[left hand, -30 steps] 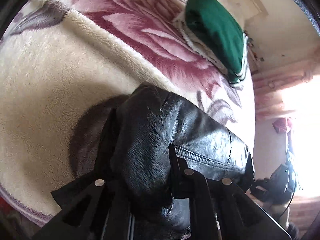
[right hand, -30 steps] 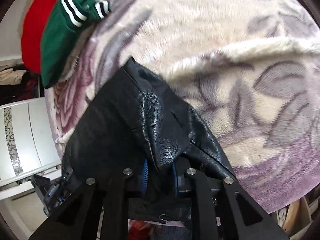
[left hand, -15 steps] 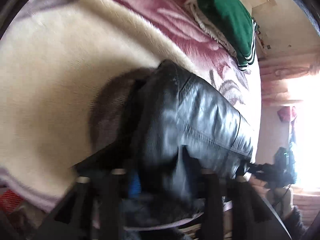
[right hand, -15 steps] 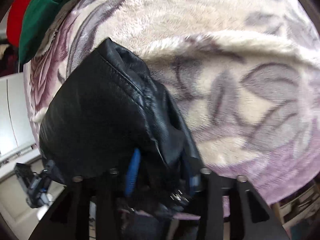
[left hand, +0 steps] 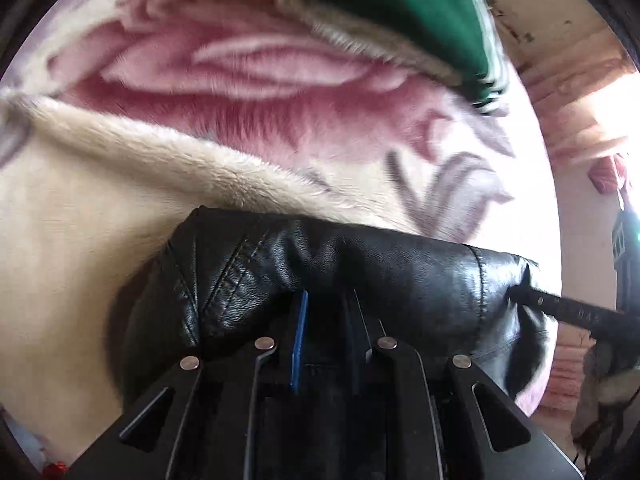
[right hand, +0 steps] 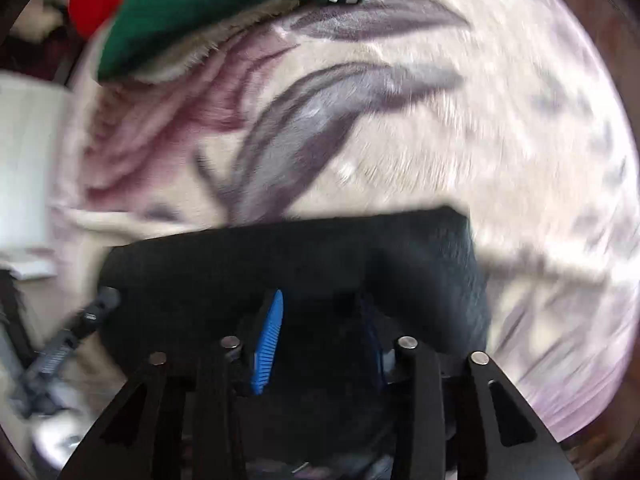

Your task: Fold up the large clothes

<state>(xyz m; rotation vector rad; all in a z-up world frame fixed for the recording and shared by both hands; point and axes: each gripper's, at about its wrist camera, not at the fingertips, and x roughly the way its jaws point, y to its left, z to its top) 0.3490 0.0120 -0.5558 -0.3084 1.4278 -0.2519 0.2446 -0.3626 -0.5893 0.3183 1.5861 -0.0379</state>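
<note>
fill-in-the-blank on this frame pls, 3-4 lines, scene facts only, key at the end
1. The garment between the left gripper pads is a ____ leather jacket.
2. The jacket lies on a plush blanket printed with large ____.
3. Beyond the jacket sits a folded ____ garment with white stripes.
4. Past that garment, in the right wrist view, a ____ cloth shows.

Missing words: black; flowers; green; red

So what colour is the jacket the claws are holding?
Shiny black jacket; clearest in the left wrist view.
</note>
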